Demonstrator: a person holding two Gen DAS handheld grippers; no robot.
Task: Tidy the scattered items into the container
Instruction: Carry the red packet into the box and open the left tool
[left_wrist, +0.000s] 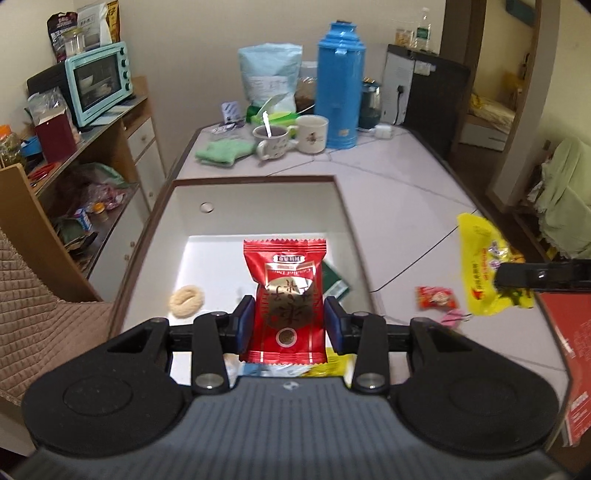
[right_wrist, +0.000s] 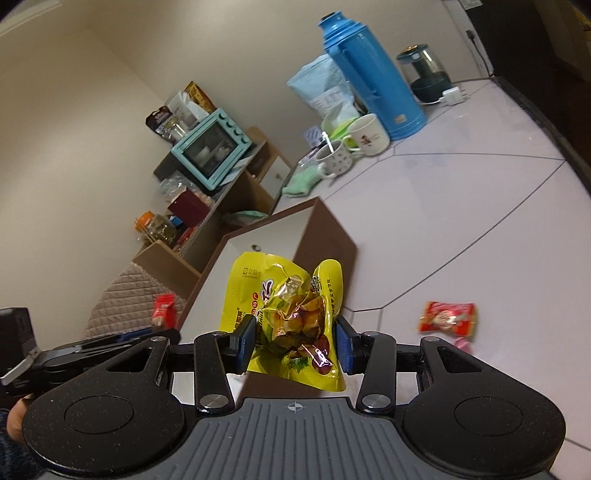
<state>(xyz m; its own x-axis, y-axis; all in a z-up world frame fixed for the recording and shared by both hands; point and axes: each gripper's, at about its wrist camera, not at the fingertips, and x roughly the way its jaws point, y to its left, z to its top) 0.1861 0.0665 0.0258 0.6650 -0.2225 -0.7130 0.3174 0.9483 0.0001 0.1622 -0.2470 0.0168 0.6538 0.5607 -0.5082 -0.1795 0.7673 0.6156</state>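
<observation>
My left gripper (left_wrist: 289, 324) is shut on a red snack packet (left_wrist: 286, 291), held upright over the open brown-rimmed box (left_wrist: 258, 180). Inside the box lie a round pale biscuit (left_wrist: 187, 300) and a dark green packet (left_wrist: 335, 282). My right gripper (right_wrist: 295, 345) is shut on a yellow chestnut bag (right_wrist: 291, 314), lifted just right of the box (right_wrist: 325, 236); that bag shows in the left wrist view as the yellow bag (left_wrist: 484, 266). A small red candy (left_wrist: 436, 297) and a pink wrapper (left_wrist: 455, 316) lie on the table; the red candy (right_wrist: 447, 318) appears beside my right gripper.
At the table's far end stand a blue thermos (left_wrist: 340, 85), two mugs (left_wrist: 291, 138), a green cloth (left_wrist: 221, 151) and a pale blue bag (left_wrist: 269, 74). A red box (left_wrist: 576, 350) sits at the near right. Shelves with a mint oven (left_wrist: 99, 81) line the left.
</observation>
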